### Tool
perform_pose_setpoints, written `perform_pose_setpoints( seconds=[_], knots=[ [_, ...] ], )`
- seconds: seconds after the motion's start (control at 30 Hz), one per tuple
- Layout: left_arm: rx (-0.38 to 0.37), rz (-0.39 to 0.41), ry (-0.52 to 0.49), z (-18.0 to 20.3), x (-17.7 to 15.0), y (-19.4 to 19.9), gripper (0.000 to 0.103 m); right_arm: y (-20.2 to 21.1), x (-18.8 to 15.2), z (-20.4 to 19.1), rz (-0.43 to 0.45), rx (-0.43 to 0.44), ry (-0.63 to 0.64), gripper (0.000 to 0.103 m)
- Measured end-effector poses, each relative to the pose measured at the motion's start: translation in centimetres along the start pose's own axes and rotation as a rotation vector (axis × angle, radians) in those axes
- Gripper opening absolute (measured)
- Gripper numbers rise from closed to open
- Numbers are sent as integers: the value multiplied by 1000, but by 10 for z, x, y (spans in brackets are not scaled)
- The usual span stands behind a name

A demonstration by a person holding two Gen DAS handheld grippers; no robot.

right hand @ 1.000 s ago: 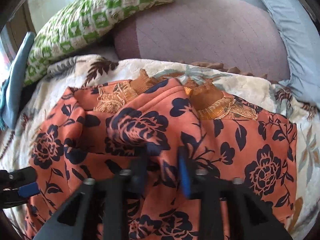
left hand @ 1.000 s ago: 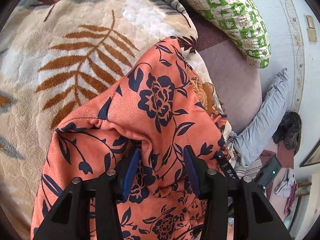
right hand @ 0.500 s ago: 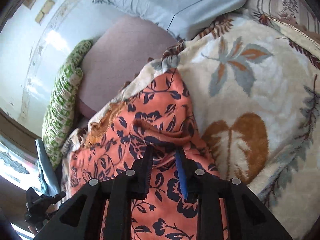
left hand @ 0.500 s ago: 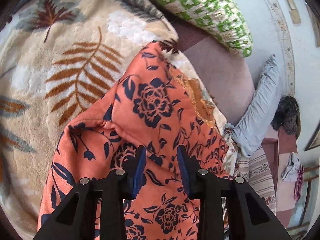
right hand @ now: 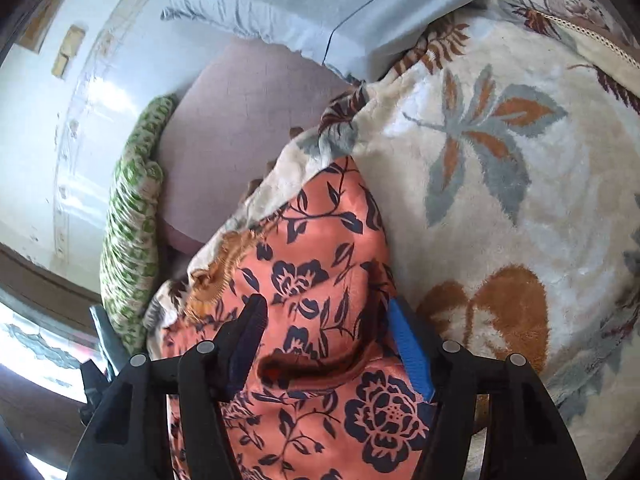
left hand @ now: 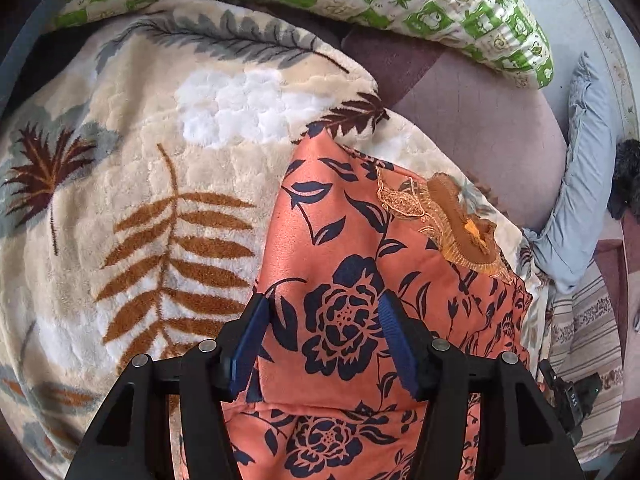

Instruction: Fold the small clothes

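In the left wrist view we see our left tool (left hand: 324, 316) with its blue-padded fingers spread wide above the orange garment with dark navy flowers (left hand: 360, 280), pinching nothing. The garment lies folded on a cream plush blanket with brown and grey leaf prints (left hand: 140, 200), its gold embroidered neckline (left hand: 452, 220) towards the far right edge. Beyond the blanket lie a green-and-white patterned pillow (left hand: 400, 4), a mauve cushion (left hand: 480, 120) and a pale blue pillow (left hand: 580, 184).

In the right wrist view our right tool (right hand: 326, 320) is likewise spread, its fingers either side of a raised fold of the same orange garment (right hand: 312, 272) without gripping it. The garment rests on the blanket (right hand: 500, 160), with the neckline (right hand: 224, 264) to the left. The green pillow (right hand: 132, 220), the mauve cushion (right hand: 248, 120) and the blue pillow (right hand: 340, 8) lie behind.
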State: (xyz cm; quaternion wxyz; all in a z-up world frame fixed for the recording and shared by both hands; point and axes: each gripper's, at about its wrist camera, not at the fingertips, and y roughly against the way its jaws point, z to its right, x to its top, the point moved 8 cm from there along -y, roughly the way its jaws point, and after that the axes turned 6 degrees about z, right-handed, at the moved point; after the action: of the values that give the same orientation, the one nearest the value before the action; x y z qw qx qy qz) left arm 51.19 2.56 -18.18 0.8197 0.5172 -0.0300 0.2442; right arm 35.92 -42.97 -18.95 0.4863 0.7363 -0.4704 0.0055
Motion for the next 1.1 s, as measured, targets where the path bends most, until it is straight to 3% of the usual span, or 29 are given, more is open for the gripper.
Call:
perform_pose_setpoints(
  seconds=[0.1,0.13,0.17,0.2,0.27,0.33,0.4,0.5,0.63,0.73,0.8,0.87,0.9,0.97,1.0,1.03,1.1],
  knots=[
    [11,-10,22,-3,-2,-15,55,-21,-9,-3,-52,-54,71,60],
    [12,12,16,-1,-2,-12,51,-23,-10,-8,-48,-66,124,38],
    [23,37,-10,1,0,-9,29,-24,-9,-15,-42,-86,200,18],
    [47,62,-42,2,2,-9,16,-24,-7,-24,-38,-101,270,8],
    [51,117,-55,3,7,5,4,-9,7,-51,32,-62,343,8],
    [30,208,-26,0,19,26,2,16,29,-87,145,44,370,8],
    [59,284,-19,-6,29,40,2,26,46,-106,220,95,366,8],
    [102,266,-9,-21,31,36,2,-7,49,-93,175,28,352,9],
    [-2,195,44,-22,26,28,2,-51,27,-45,66,-114,330,10],
    [-59,117,-6,-4,24,18,12,-59,15,-24,36,-97,261,15],
    [-46,69,-38,3,24,6,29,-58,14,-19,27,-71,226,16],
    [-32,49,-68,11,21,-6,53,-57,14,-20,22,-62,227,20],
    [-15,36,-86,13,18,-14,56,-58,13,-20,12,-59,233,25],
    [45,28,-118,16,12,-27,46,-61,12,-22,-2,-71,260,27],
    [92,46,-152,17,10,-30,33,-62,11,-25,-8,-80,290,22],
    [108,67,-186,20,11,-29,7,-60,11,-32,-9,-65,318,8],
    [91,122,-175,22,14,-16,5,-44,16,-56,34,49,321,8]
  ],
)
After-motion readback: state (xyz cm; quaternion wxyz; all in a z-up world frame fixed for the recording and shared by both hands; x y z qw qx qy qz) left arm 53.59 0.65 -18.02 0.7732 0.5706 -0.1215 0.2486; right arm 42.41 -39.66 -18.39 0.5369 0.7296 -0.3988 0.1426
